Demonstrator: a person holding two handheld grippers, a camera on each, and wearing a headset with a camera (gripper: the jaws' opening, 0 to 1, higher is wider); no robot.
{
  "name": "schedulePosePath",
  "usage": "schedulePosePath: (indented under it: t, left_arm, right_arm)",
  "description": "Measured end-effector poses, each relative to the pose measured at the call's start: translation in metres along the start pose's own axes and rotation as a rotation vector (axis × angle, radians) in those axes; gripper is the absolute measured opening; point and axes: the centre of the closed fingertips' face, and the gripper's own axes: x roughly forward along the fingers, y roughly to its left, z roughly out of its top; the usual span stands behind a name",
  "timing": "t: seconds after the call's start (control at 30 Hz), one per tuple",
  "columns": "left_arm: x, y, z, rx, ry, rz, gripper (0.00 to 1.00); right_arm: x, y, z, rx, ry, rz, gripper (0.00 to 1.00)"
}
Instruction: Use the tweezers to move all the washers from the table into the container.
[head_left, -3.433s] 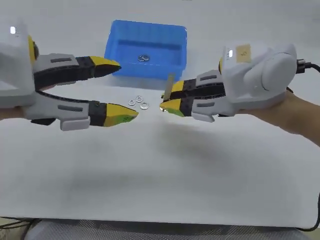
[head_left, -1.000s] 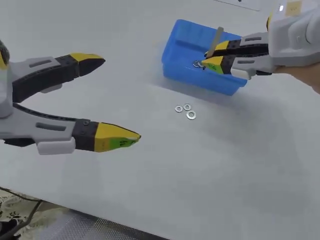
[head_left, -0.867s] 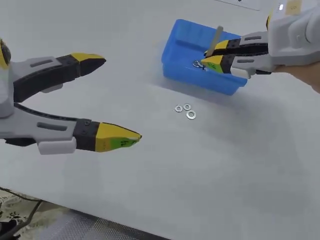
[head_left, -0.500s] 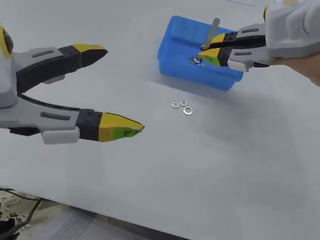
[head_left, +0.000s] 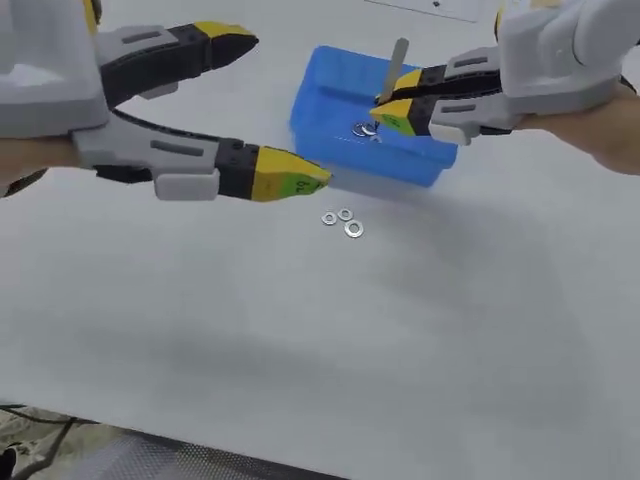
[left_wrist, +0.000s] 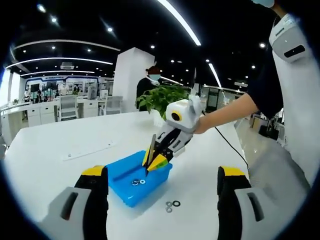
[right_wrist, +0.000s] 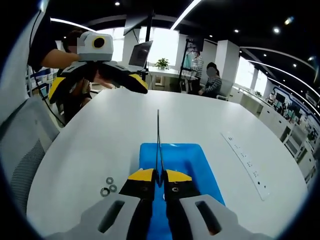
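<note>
Drop-off step. Right gripper (head_left: 385, 108) is clenched on the tweezers (head_left: 398, 62) and hangs over the container (head_left: 330, 88). The tweezer tips point down into the container, close above the binned washers (head_left: 362, 130) on its floor. Too small to tell if the tips hold a washer or have let it go.

Left gripper (head_left: 270, 110) is released, jaws wide apart and empty. It hovers over the tabletop just left of the container, not touching anything.

The container sits toward the far edge of the tabletop. Three loose washers (head_left: 342, 220) lie in a tight cluster on the tabletop, near the container's near wall, on the side toward the near edge. The task is partly done, with three left.

The next move likely calls for lifting the tweezers clear of the near wall and carrying them the short way to the cluster. One washer then has to be nipped by its rim. The washers lie nearly touching, so the tips could nudge a neighbour or grab two.
</note>
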Motion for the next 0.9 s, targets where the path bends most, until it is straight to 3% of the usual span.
schedulePosePath:
  t: [0.27,0.37,0.4,0.5,0.6,0.63,0.9]
  left_arm:
    - [0.036,0.004,0.010,0.046,0.010,-0.074,0.77]
    - [0.047,0.006,0.004,0.106,0.070,-0.101,0.69]
    - [0.049,0.006,0.004,0.109,0.072,-0.109,0.67]
    - [0.056,0.006,0.007,0.104,0.068,-0.129,0.60]
    - [0.063,0.007,0.010,0.174,0.083,-0.144,0.43]
    - [0.065,0.006,0.011,0.166,0.084,-0.151,0.38]
    - [0.070,0.002,0.012,0.182,0.095,-0.197,0.24]
  right_arm:
    - [-0.002,0.003,0.003,-0.017,0.000,0.005,0.07]
    - [-0.003,0.002,0.004,-0.023,0.000,0.006,0.07]
    - [-0.004,0.003,0.005,-0.026,0.000,0.007,0.07]
    - [-0.004,0.005,0.004,-0.034,0.004,0.013,0.07]
    - [-0.004,0.008,0.003,-0.044,0.012,0.019,0.07]
    - [-0.004,0.008,0.003,-0.046,0.014,0.021,0.07]
    - [-0.003,0.013,0.006,-0.067,0.011,0.035,0.07]
